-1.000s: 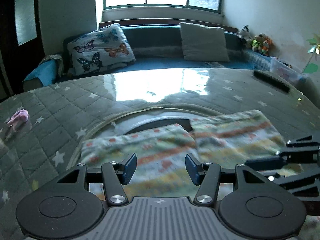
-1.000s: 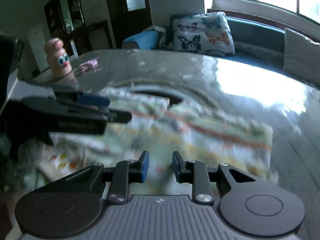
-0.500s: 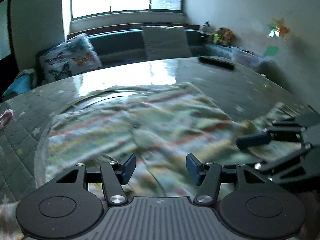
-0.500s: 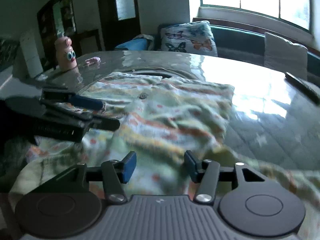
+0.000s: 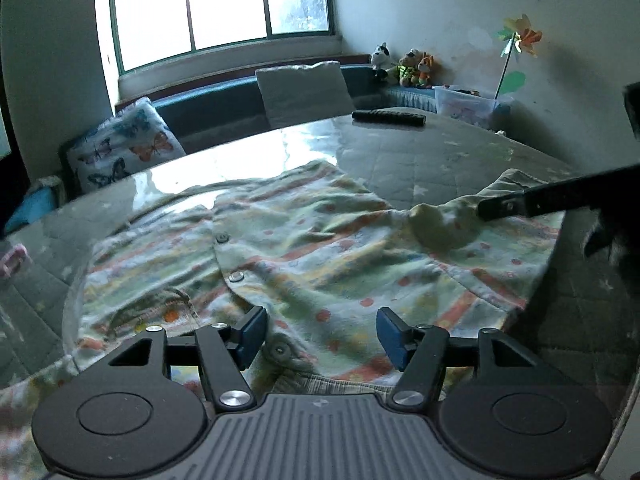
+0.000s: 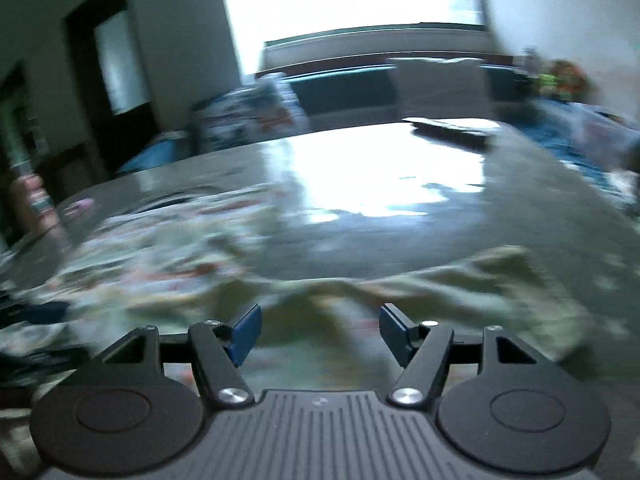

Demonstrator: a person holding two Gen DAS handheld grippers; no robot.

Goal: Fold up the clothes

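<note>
Both grippers, left gripper (image 5: 318,334) and right gripper (image 6: 318,332), are opening their fingers with nothing clamped, and the patterned shirt (image 5: 312,248) lies rumpled mid-counter (image 5: 440,160), folding barely begun.

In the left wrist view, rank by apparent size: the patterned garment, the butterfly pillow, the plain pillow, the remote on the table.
1. Patterned garment, though nearest the camera.
2-3. Butterfly pillow and plain pillow look alike; not ranked.
4. Remote, the smallest.
</note>
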